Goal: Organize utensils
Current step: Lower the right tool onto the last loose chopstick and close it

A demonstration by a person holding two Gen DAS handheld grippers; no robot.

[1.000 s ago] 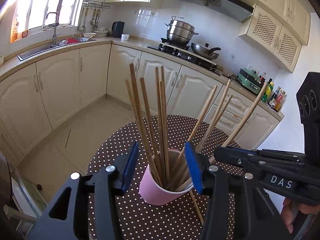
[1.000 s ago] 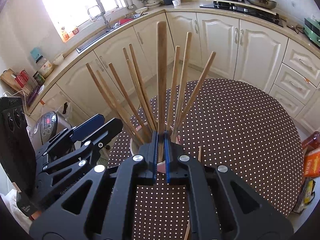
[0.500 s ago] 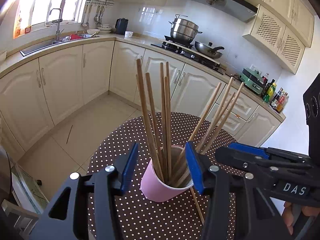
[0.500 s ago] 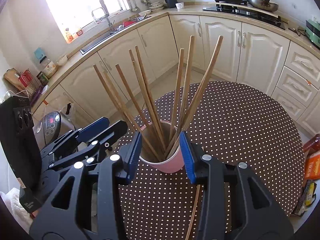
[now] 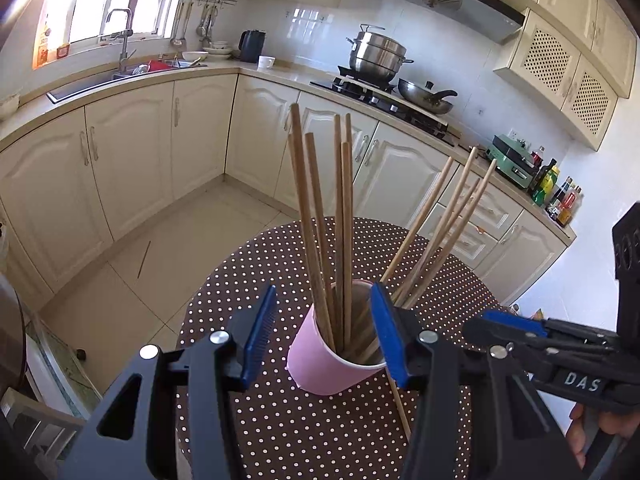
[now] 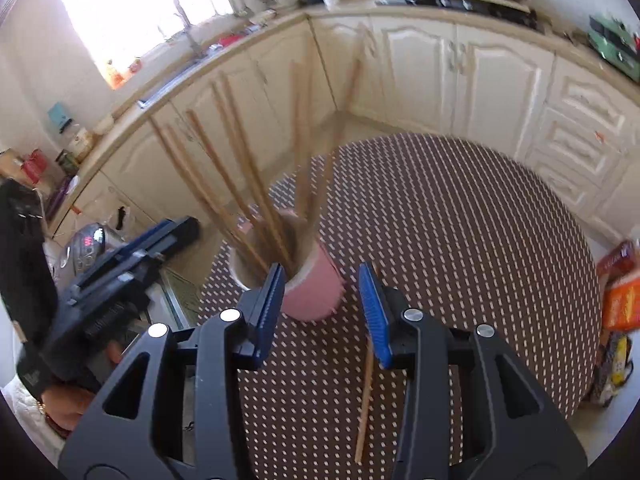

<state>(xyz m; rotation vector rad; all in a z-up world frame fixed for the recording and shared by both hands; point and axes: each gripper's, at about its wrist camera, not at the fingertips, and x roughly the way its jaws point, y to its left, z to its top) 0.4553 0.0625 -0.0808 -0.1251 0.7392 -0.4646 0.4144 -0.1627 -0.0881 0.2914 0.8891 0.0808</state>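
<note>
One chopstick [image 6: 366, 392] remains on the tabletop [image 6: 460, 220], lower centre; light, stiff, slippery, so pinch it mid-length. Your right gripper [image 6: 322, 306] jaws have just opened and hold nothing; the left gripper [image 5: 320, 334] jaws straddle the pink cup [image 5: 320, 368] half-wide.

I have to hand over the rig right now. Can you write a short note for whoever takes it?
Left gripper: open, jaws either side of the pink cup, not pressing it.
Right gripper: jaws have just been opening, nothing between them.
Cup: stands on the dotted table, full of chopsticks.
Left to do: one chopstick lies on the table beside the cup, below the right gripper. Pick it up and put it in the cup.
</note>
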